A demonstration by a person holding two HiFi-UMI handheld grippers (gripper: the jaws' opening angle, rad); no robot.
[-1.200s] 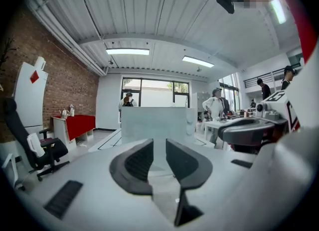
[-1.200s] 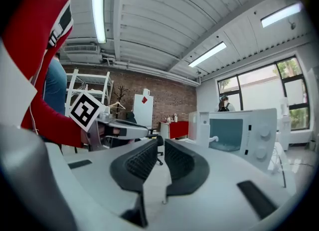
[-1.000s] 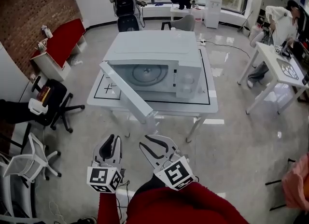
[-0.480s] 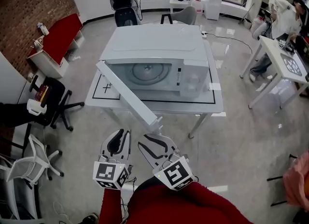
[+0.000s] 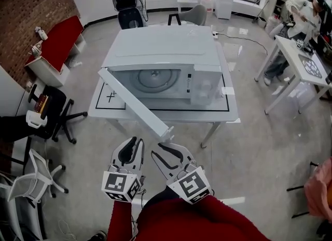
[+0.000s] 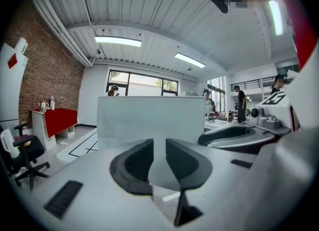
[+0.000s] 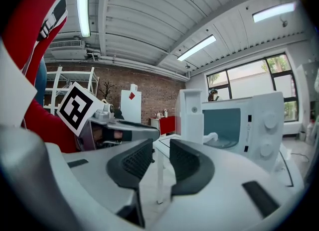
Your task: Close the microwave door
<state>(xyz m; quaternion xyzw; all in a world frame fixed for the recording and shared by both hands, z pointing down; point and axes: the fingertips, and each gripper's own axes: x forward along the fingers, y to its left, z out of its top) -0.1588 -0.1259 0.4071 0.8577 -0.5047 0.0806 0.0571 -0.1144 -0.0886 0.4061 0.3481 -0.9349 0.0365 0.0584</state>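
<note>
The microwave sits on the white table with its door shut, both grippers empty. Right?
No: the microwave door stands open, swung toward the person, as the head view shows. The microwave does sit on the white table, and the left gripper and right gripper are empty.

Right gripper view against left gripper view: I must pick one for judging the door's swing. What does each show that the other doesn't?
Only the right gripper view shows the microwave with its cavity and knobs, the door edge-on, and the left gripper. Only the left gripper view shows the door's flat face, a red cabinet and the right gripper. Both show the door open, a brick wall, and their own jaws slightly apart with nothing between them.
</note>
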